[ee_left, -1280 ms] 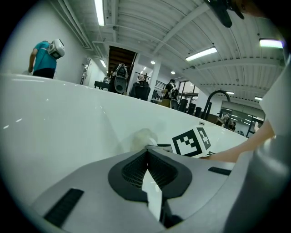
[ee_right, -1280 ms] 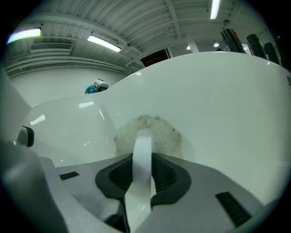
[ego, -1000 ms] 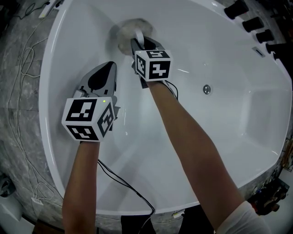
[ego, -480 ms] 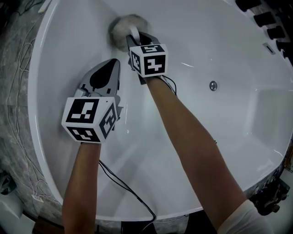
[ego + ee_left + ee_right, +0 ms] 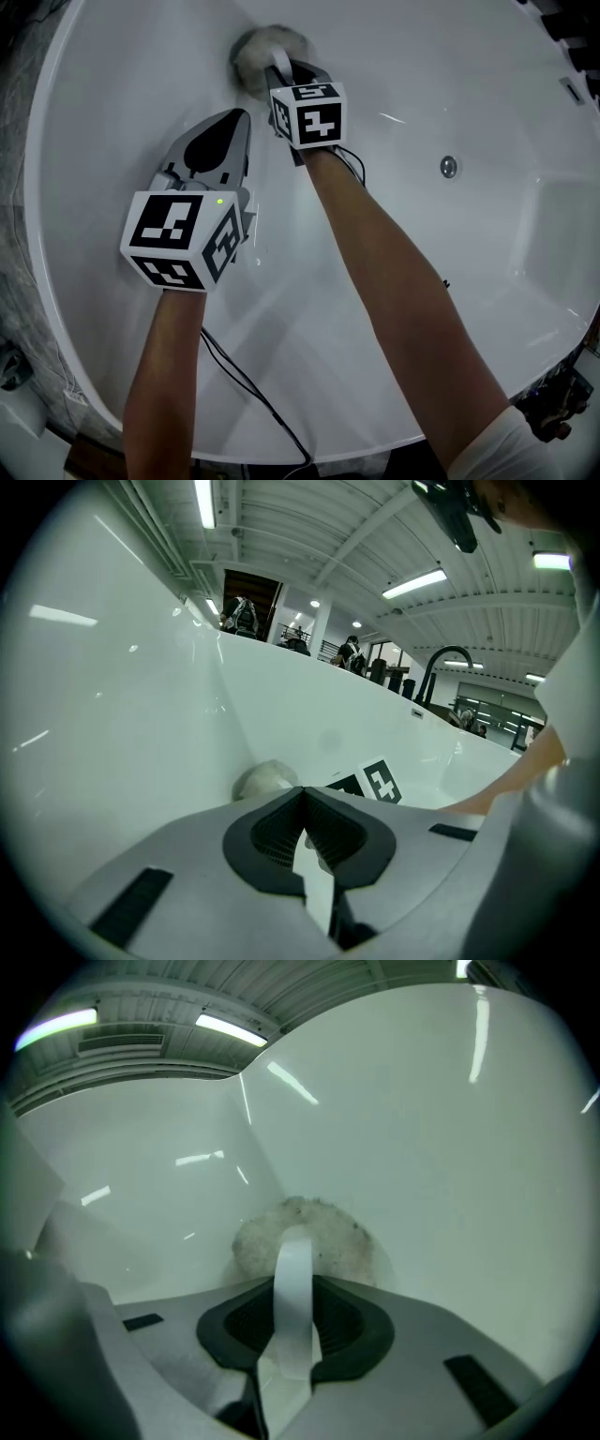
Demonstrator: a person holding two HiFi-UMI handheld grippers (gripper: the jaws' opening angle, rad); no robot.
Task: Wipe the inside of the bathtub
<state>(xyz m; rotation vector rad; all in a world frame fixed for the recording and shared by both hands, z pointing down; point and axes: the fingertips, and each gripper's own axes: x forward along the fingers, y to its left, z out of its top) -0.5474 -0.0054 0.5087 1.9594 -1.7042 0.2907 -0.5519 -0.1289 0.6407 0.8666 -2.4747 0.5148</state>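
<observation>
- Right gripper view first: the right gripper [image 5: 292,1290] is pinching the white strap [image 5: 293,1274] of a round grey scrubbing pad [image 5: 323,1232]. Holding it by that loop looks like the way to keep the pad's face flat against the bathtub [image 5: 450,1147] wall.
- Head view: the pad [image 5: 253,49] sits high on the curved inner wall of the tub [image 5: 422,84], with the right gripper [image 5: 281,79] reaching up behind it, arm stretched out.
- Left gripper [image 5: 235,120]: jaws pressed together and nothing in them. It hangs over the wall just below and to the left of the pad, apparently parked out of the stroke.
- Left gripper view agrees: tips [image 5: 305,793] meet, with the pad [image 5: 264,779] beyond.
- Against a second ago: the pad now lies farther from the round metal fitting [image 5: 449,167], so the wipe has travelled left along the wall. The left gripper has hardly moved.
</observation>
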